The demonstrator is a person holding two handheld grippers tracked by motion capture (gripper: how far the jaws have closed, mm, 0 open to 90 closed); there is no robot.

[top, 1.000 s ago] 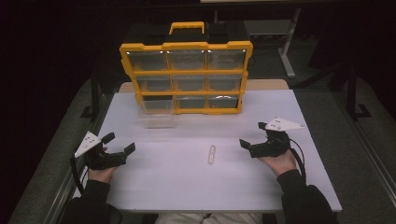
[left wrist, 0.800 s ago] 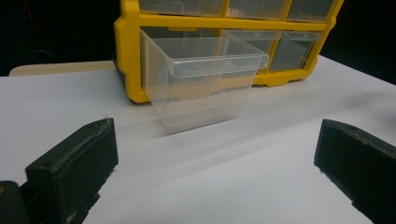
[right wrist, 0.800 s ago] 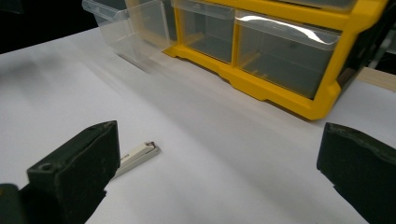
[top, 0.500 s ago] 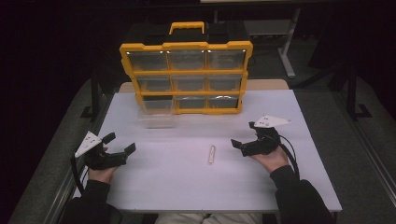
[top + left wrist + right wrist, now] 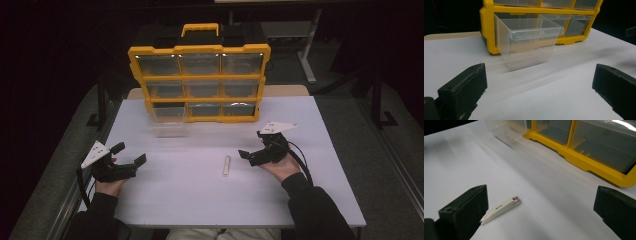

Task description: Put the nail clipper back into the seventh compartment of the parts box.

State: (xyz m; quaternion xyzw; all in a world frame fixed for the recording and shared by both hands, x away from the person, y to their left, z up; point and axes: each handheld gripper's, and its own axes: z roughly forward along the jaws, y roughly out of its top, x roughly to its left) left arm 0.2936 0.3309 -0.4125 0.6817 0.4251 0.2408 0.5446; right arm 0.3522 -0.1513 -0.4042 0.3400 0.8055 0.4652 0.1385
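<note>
A yellow organiser (image 5: 200,80) with clear drawers stands upright at the table's back (image 5: 486,32) (image 5: 586,162). One clear drawer (image 5: 169,121) is out and rests on the table in front of its lower left slot (image 5: 529,43). A small white nail clipper (image 5: 226,165) lies on the table's middle (image 5: 500,210). My right gripper (image 5: 254,147) is open just right of the clipper, with the clipper near its left jaw in the right gripper view. My left gripper (image 5: 129,154) is open near the front left, pointed at the loose drawer, holding nothing.
The white table (image 5: 190,200) has a dark floor on both sides and a table leg frame (image 5: 310,55) behind at the right. The person's sleeves (image 5: 315,210) come in from the front edge.
My right gripper has moved left and a little forward, toward the nail clipper. The left gripper has stayed where it was.
</note>
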